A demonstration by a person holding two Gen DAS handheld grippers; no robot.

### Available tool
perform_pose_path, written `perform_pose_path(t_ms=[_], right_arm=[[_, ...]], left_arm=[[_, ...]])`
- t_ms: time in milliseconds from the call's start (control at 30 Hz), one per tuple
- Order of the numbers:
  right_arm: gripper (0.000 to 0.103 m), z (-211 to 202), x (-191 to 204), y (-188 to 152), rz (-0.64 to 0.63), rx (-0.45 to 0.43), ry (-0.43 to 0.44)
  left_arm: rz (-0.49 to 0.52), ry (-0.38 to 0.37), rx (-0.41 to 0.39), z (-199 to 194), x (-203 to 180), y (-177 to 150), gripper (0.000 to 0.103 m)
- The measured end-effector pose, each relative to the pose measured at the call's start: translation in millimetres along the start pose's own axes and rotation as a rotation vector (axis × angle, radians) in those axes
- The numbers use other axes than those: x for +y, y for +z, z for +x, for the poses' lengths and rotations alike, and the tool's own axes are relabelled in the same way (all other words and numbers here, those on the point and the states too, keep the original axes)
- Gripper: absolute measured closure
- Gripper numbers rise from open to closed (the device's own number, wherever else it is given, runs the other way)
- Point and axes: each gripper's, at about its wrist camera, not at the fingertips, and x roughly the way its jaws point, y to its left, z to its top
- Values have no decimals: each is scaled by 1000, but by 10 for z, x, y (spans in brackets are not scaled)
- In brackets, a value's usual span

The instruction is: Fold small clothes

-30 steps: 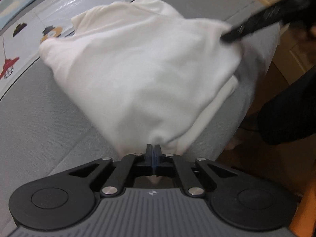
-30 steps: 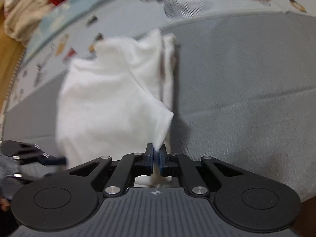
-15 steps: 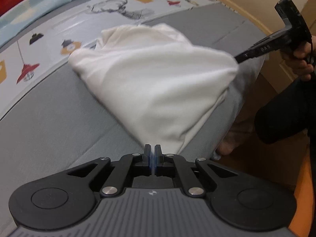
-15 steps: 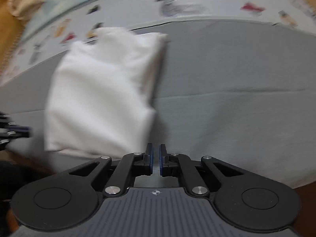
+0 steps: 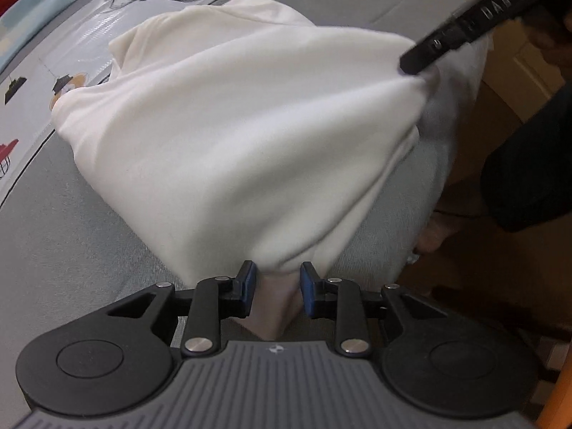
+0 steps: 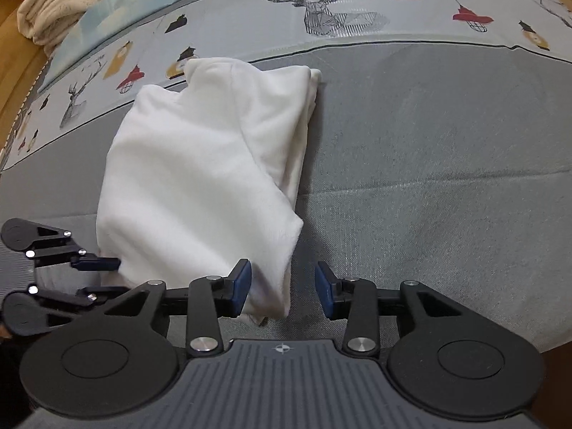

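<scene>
White garment [image 6: 200, 178], folded into a rough rectangle, lies on a grey cushioned surface [image 6: 447, 164], its far end reaching a pale printed cloth [image 6: 357, 10] patterned with stags and lanterns; both of its near corners sit at the tips of hand-held grippers. Left gripper [image 5: 277, 284] points steeply down at the near left corner; its jaws are opening, the blue pads [image 5: 249, 280] parted with a point of white cloth between them and slack fabric bulging just ahead of the tips; the left pad is at the cloth's edge, the right pad stands clear of it. Right gripper [image 6: 282, 289] hangs over the near right corner; its jaws are also opening, spread wider, the left-hand pad [image 6: 240, 287] just beside the drooping corner of the garment and the right-hand pad apart from it, over bare grey fabric; nothing is pinched. From the left wrist camera the right gripper's black finger [image 5: 464, 28] shows ahead and to the right of the jaws, its tip at the garment's far corner. Beyond the jaws and to the left in the right wrist view, a heap of cream cloth [image 6: 53, 7] lies past the printed sheet; a dark sleeve [image 5: 529, 164] shows right of the left jaws.
</scene>
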Motion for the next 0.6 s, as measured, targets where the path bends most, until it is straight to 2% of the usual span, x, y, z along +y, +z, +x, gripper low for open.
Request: perform_pose_path(t_ms=[67,133,167,200,233,333,433,533,600], right_arm=[[64,-29,43,-21,3,-5,8],[82,-42,69,-30,-2,-11,19],[86,-44,78,-26,-5,-11,25],[89,-42,91,-21,-8,-11,27],[96,-45,97,-21,-13,-14,25],[97,-69,107,-28,-16,-30,27],[98,-130,91,-33,3,-61,34],[99,-264,25,-26,51,-120,82],[99,-378,-44,-26,99,-158,138]], left_arm=[[-34,-15,-15,-32,52,4,82],[-53,-21,-24,-69,93,-10,88],[-57,-17,-25,-73,106,-24,98],[-54,-9,-24,-79,104,-40,103],[-49,-5,-23,-67,97,-42,103],[-20,13,-26,-70,72,-70,103],[-21,-3,-49,-161,87,-96,103],[-54,-23,-84,-305,180,-133,103],[-78,-76,-83,-360,225,-176,103]])
